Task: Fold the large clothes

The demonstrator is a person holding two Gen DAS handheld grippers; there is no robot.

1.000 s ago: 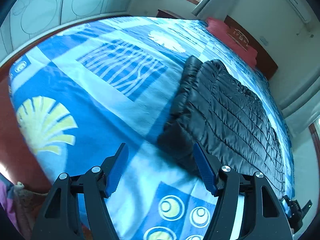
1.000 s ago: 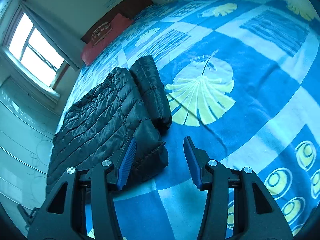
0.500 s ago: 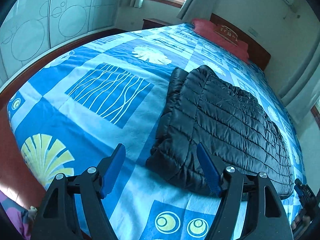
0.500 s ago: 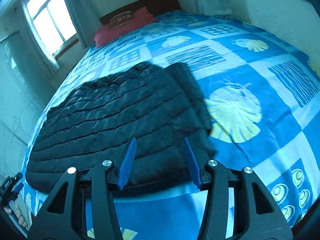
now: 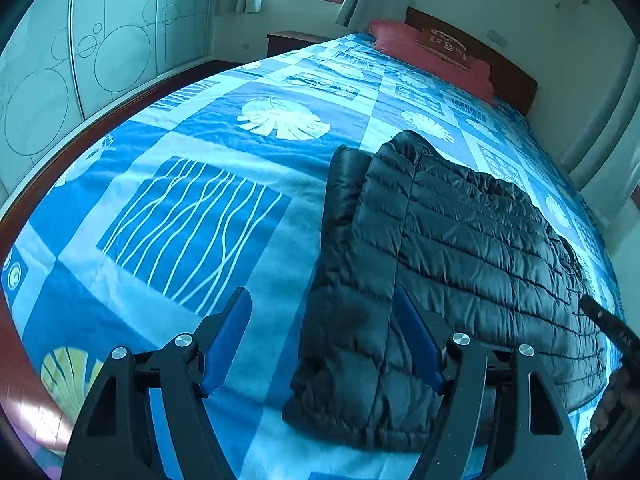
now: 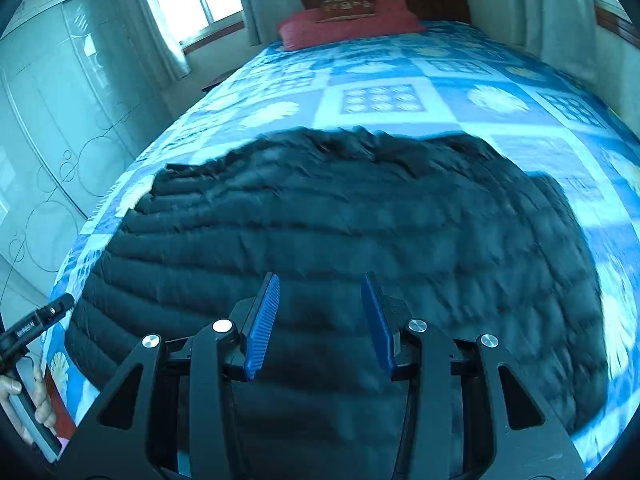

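Since a second ago we have swung both cameras round: the right gripper (image 6: 320, 320), which then looked past the coat's edge at bare bedspread, now faces squarely over the black quilted jacket (image 6: 340, 232), and the left gripper (image 5: 324, 336) has drawn in so that the jacket's folded side lies between its fingers instead of off to one side. The jacket lies flat on the blue patterned bedspread (image 5: 192, 216), near the foot of the bed and well short of the red pillow (image 6: 352, 20). Its long axis runs across our reach, from one gripper toward the other, with the folded-in sleeve (image 5: 348, 216) on the left end. Both grippers have their blue fingers spread apart and hold nothing. In the left view the near corner of the jacket sits just ahead of the fingers, one blue pad (image 5: 416, 340) over the quilting and the other over bare cloth, so we judge the left side nearer to a graspable edge. The right view is blurred, but the fingers hang over the jacket's middle, with its near hem hidden beneath the gripper body. We judge the next fold calls for both grippers on that near edge.
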